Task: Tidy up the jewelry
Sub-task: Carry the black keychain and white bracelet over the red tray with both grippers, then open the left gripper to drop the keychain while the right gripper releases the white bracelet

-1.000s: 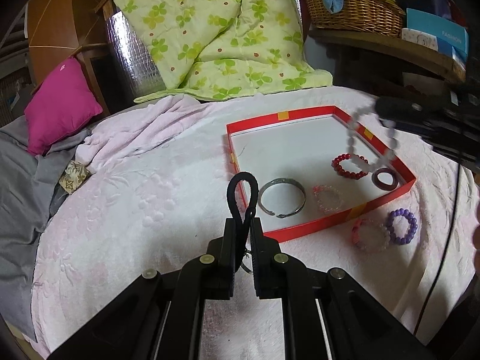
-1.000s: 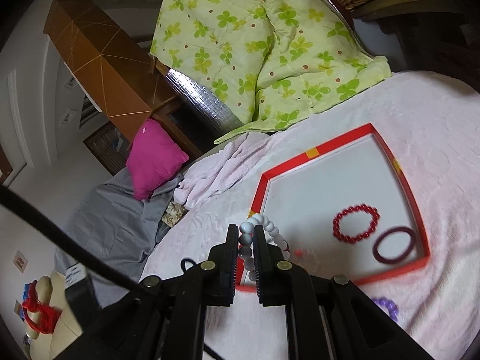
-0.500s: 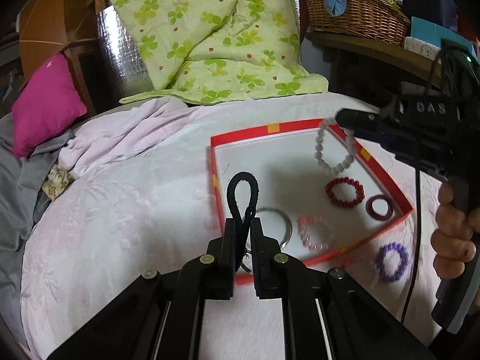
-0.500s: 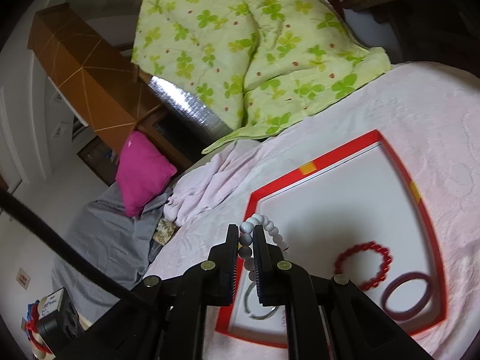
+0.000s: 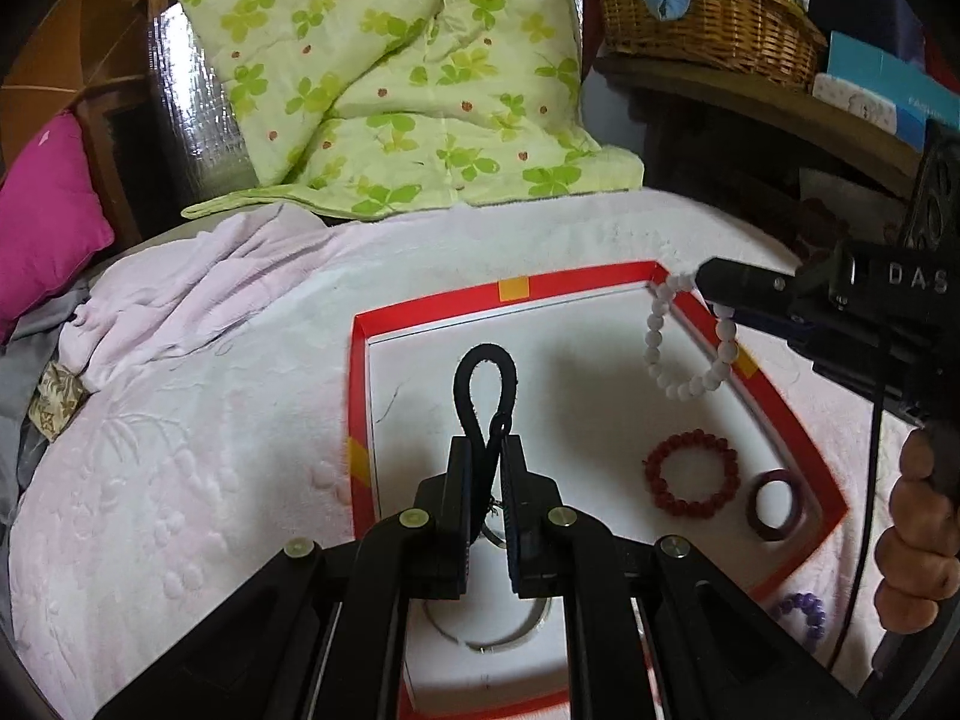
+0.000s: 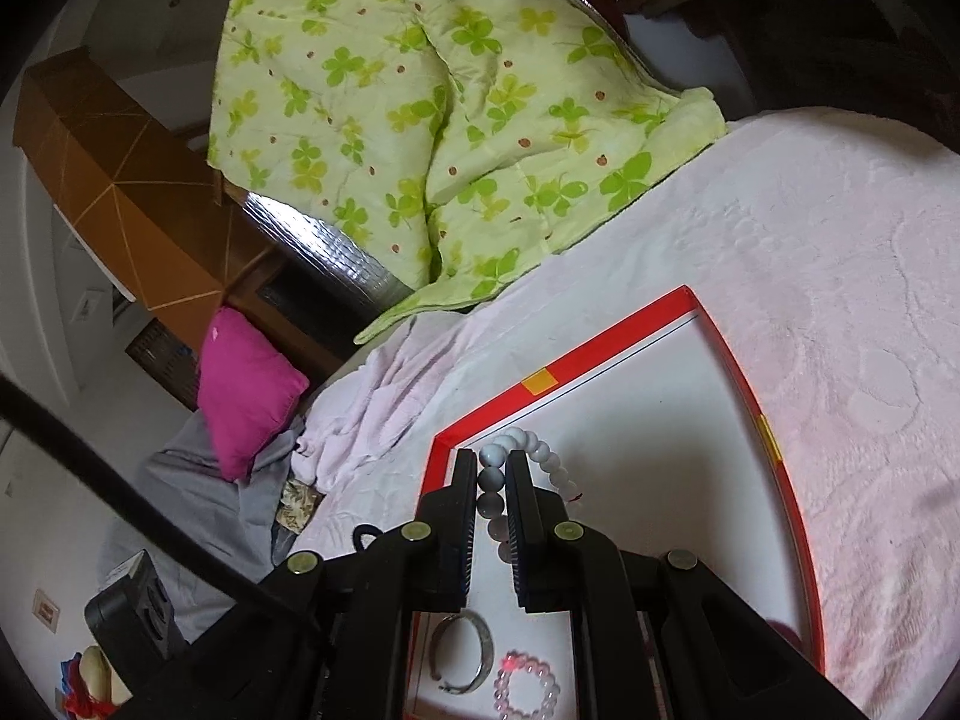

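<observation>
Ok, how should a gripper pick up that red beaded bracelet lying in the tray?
Pinch one side of the red beaded bracelet from above, one finger inside the loop, one outside. It lies flat on the red-rimmed white tray, so only its bead strand offers a hold.

Left gripper [image 5: 485,468]: jaws closed, pinching a black cord loop [image 5: 485,384] that stands up between the fingertips; angled downward over the near-left part of the red tray [image 5: 432,306].
Right gripper [image 6: 492,480]: jaws closed on a white bead bracelet [image 6: 543,456]; bracelet hangs over the tray's far-right corner.
Right hand [image 5: 915,540]: fingers wrapped around the gripper's handle, at the tray's right edge.
</observation>
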